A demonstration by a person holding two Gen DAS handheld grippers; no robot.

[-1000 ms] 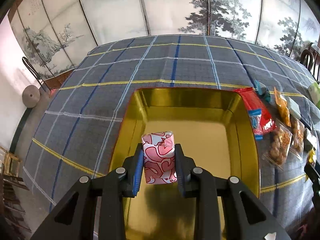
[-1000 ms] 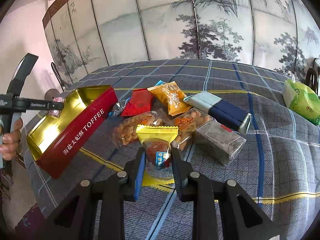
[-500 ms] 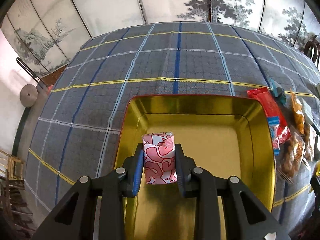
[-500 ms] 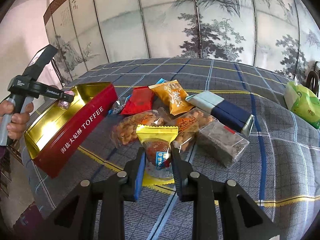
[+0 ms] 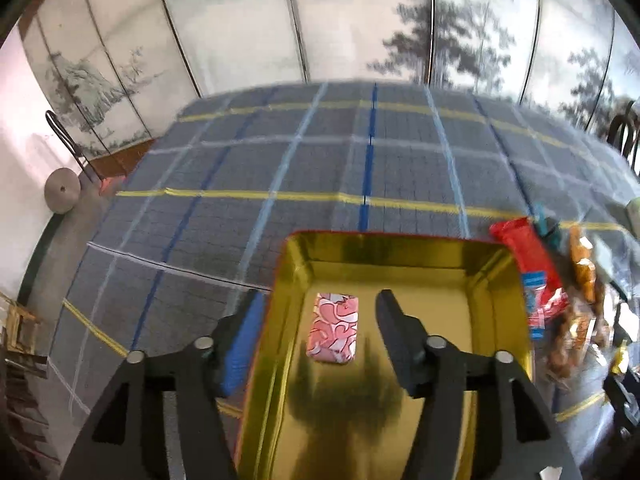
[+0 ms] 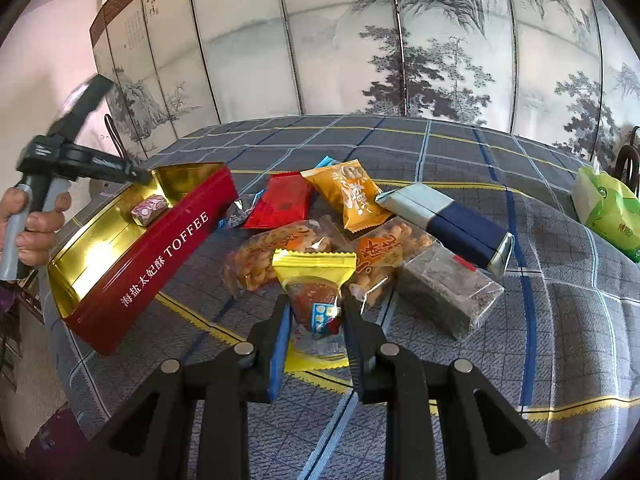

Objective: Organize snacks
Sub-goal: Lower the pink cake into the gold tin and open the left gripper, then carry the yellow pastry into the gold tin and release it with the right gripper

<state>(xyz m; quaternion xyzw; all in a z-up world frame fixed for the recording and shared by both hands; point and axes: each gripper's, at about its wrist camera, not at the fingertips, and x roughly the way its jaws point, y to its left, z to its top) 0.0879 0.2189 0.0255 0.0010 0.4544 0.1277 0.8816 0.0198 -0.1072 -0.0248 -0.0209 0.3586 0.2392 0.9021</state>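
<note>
Over the toffee tin [image 5: 404, 248]: left gripper [image 5: 318, 320] jaws just opened, pink candy [image 5: 333, 327] lying free on the gold floor between them.
Right gripper [image 6: 314, 314] clamped on a yellow-topped snack packet [image 6: 314, 276]; snack pile at its 12 o'clock, tin at 10.

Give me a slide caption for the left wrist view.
Left gripper, jaws just opened, above pink candy lying in gold tin.

Our left gripper [image 5: 320, 320] had just been opening; its jaws stood apart, gripping nothing, and it tilted steeply down. Our left hand [image 6: 28, 224] gripped its handle. Our right gripper [image 6: 314, 320] stayed clamped, angled down.
</note>
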